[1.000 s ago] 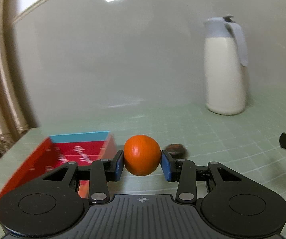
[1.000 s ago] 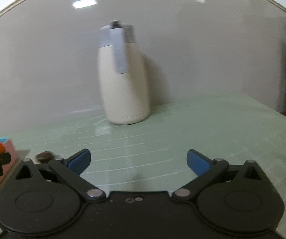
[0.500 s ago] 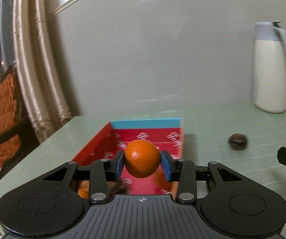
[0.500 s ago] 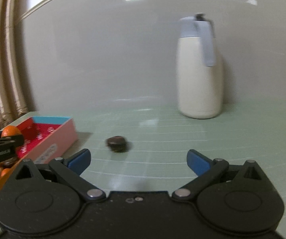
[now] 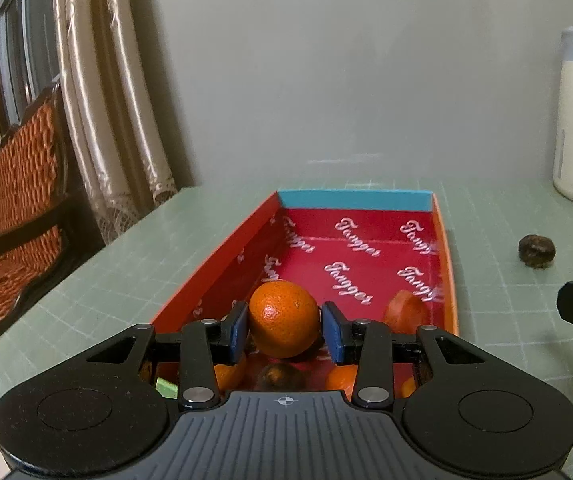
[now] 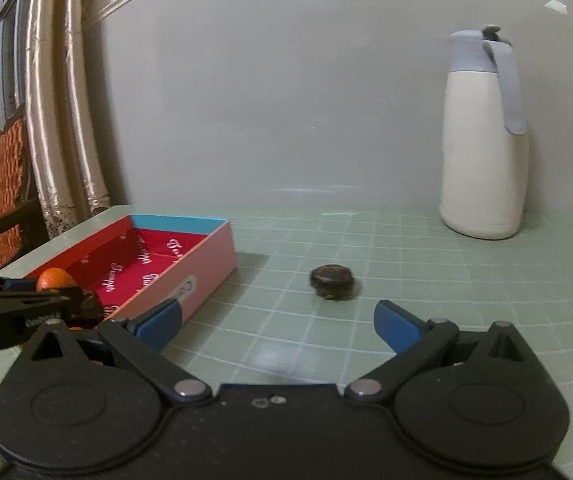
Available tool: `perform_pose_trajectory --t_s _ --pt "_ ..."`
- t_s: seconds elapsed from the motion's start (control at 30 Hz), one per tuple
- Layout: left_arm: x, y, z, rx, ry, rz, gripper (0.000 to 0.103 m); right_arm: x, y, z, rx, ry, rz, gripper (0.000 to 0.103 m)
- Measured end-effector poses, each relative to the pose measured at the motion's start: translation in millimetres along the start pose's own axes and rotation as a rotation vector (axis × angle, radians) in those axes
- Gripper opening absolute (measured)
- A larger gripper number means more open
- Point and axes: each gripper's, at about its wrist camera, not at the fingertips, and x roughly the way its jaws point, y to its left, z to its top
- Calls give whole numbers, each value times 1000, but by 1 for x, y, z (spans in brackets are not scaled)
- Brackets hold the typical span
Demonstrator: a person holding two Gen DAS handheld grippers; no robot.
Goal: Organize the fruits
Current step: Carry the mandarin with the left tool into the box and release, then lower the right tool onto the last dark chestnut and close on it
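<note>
A wicker-backed chair (image 5: 18, 200) and pale curtains (image 5: 118, 100) stood at the far left, off the edge of the green gridded surface (image 5: 486, 240). On that surface sat the red box (image 5: 222, 264), its floor printed with white script and its far wall blue, with several oranges and one darker fruit already lying at its near end. The left claw (image 5: 285, 330) hung over that near end, its blue pads clamped on an orange (image 5: 283, 318) held above the fruit below, apparently clear of the box floor. The step in hand appeared to be the drop of this orange into the box; the next move would call for easing the pads apart, low enough that the fruit settled among the others and did not bounce over the wall. To the right of the box, apart from it, a small dark brown fruit (image 6: 332, 277) lay alone on the surface. The right claw (image 6: 278, 322) hovered short of it with fingers spread wide and nothing between them, seemingly lined up to take it next. A cream jug with a grey lid (image 6: 484, 140) stood at the far right, near the wall.
</note>
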Motion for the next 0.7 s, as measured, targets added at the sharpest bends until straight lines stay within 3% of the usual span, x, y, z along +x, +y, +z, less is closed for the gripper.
perform_pose_trajectory --t_s 0.23,0.3,0.33,0.37,0.53,0.7 --pt "-2 6 -1 5 3 -1 41 6 15 0 -15 9 40 103" --pt "-4 8 -1 3 2 12 64 8 19 0 -20 11 51 103" --pt "-5 9 0 0 -9 29 88 9 20 0 -22 12 54 103" --pt "-9 11 -1 -1 -33 47 93 9 22 0 -24 13 55 103" --pt "-18 15 2 18 -68 45 93 14 26 0 -24 19 63 103" --pt "-20 25 4 -11 -51 49 94 15 26 0 -18 23 65 103"
